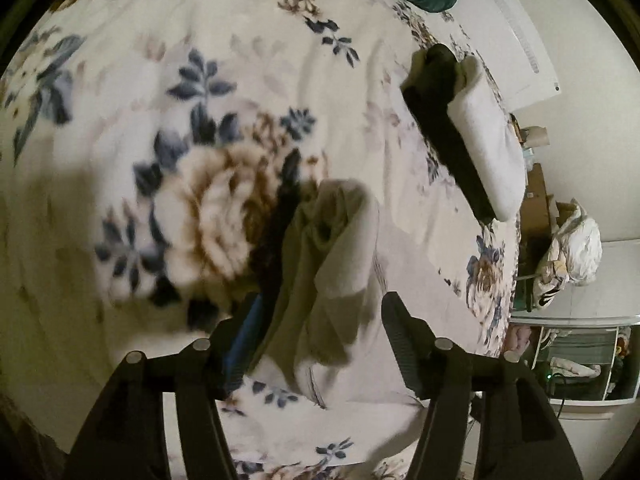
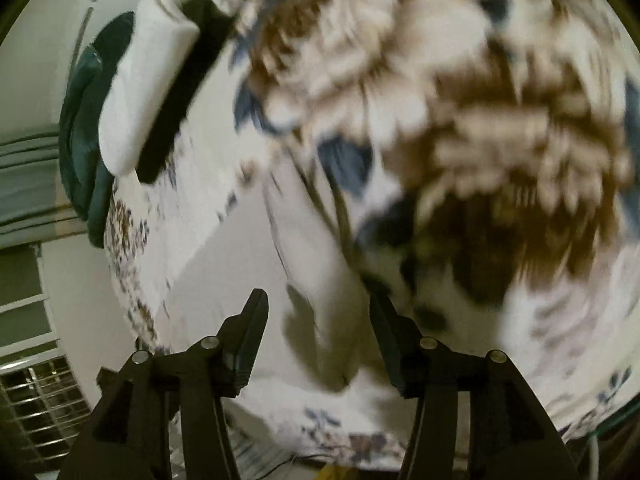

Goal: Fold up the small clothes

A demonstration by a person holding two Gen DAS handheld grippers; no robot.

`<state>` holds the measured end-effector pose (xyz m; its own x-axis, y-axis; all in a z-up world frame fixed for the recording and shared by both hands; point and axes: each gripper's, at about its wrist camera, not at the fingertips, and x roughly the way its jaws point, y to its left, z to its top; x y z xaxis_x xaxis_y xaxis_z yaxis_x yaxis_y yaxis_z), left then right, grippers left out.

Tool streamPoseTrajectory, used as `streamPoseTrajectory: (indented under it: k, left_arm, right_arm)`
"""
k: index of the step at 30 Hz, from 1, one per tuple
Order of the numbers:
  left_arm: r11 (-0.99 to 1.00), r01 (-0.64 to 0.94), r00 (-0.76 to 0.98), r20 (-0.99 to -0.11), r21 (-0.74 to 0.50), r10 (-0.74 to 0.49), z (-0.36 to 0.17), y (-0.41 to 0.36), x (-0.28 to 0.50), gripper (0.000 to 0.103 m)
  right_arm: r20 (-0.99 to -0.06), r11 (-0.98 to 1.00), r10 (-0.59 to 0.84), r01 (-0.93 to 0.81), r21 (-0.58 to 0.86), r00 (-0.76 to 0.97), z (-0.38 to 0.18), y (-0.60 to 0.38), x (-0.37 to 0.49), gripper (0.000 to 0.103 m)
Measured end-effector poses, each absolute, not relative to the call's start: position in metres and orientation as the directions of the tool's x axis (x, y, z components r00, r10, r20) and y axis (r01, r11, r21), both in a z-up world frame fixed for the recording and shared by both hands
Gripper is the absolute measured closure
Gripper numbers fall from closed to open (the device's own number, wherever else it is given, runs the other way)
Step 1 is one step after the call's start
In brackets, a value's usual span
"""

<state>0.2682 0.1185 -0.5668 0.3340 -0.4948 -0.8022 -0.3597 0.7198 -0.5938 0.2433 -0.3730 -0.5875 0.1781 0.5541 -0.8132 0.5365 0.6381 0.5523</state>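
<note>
— Both tongs are open: left gripper point(image 1: 320, 344) around the beige sock point(image 1: 332, 256) on the floral blanket point(image 1: 160, 120), right gripper point(image 2: 318, 336) empty.
— Close on one edge, then fold slowly toward the folded pile point(image 1: 476, 136).

Dim, warm indoor light. Heavy motion blur across the blanket point(image 2: 460, 128) in the right view, milder in the left. Soft shadows below the sock point(image 1: 336, 248). Strong fisheye bending and dark corners around both.

Floral blanket point(image 1: 208, 92), white walls point(image 1: 580, 20), barred window point(image 2: 36, 400).
</note>
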Motion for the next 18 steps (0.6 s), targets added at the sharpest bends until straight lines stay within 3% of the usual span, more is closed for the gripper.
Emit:
streamPoseTrajectory:
  k: [1, 3, 7, 11, 13, 14, 15, 16, 17, 18]
  left_arm:
    - [0.721, -0.354, 0.337, -0.801, -0.595, -0.495, -0.567, 0.114, 0.267, 0.101]
    - [0.748, -0.351, 0.340, -0.821, -0.563, -0.458, -0.567, 0.111, 0.267, 0.100]
    - [0.779, -0.384, 0.332, -0.861, -0.496, -0.384, -0.579, 0.128, 0.272, 0.100]
    - [0.765, -0.386, 0.292, -0.855, -0.516, -0.429, -0.587, 0.130, 0.279, 0.096]
    - [0.797, -0.344, 0.281, -0.864, -0.496, -0.417, -0.572, 0.121, 0.279, 0.092]
    - [0.825, -0.322, 0.276, -0.880, -0.464, -0.386, -0.563, 0.115, 0.278, 0.082]
    - [0.859, -0.293, 0.279, -0.897, -0.419, -0.343, -0.551, 0.106, 0.274, 0.077]
    - [0.876, -0.275, 0.288, -0.904, -0.395, -0.317, -0.543, 0.099, 0.270, 0.065]
    - [0.890, -0.267, 0.295, -0.911, -0.369, -0.289, -0.537, 0.092, 0.266, 0.054]
    - [0.903, -0.263, 0.300, -0.918, -0.339, -0.258, -0.530, 0.083, 0.261, 0.050]
  right_arm:
    - [-0.805, 0.628, 0.567, 0.543, 0.558, 0.171, -0.593, -0.369, 0.238, 0.061]
    - [-0.806, 0.626, 0.566, 0.546, 0.557, 0.174, -0.596, -0.366, 0.230, 0.091]
    - [-0.841, 0.638, 0.503, 0.571, 0.517, 0.199, -0.597, -0.373, 0.224, 0.096]
    - [-0.869, 0.669, 0.471, 0.581, 0.463, 0.151, -0.606, -0.377, 0.226, 0.096]
    - [-0.892, 0.729, 0.436, 0.535, 0.427, 0.117, -0.600, -0.366, 0.235, 0.094]
    - [-0.901, 0.753, 0.418, 0.513, 0.413, 0.112, -0.596, -0.362, 0.240, 0.091]
    - [-0.911, 0.777, 0.398, 0.489, 0.396, 0.105, -0.592, -0.358, 0.243, 0.080]
    - [-0.919, 0.797, 0.380, 0.468, 0.381, 0.101, -0.587, -0.353, 0.245, 0.063]
    - [-0.928, 0.816, 0.359, 0.449, 0.364, 0.100, -0.580, -0.349, 0.247, 0.055]
    - [-0.935, 0.829, 0.340, 0.436, 0.349, 0.102, -0.575, -0.345, 0.249, 0.047]
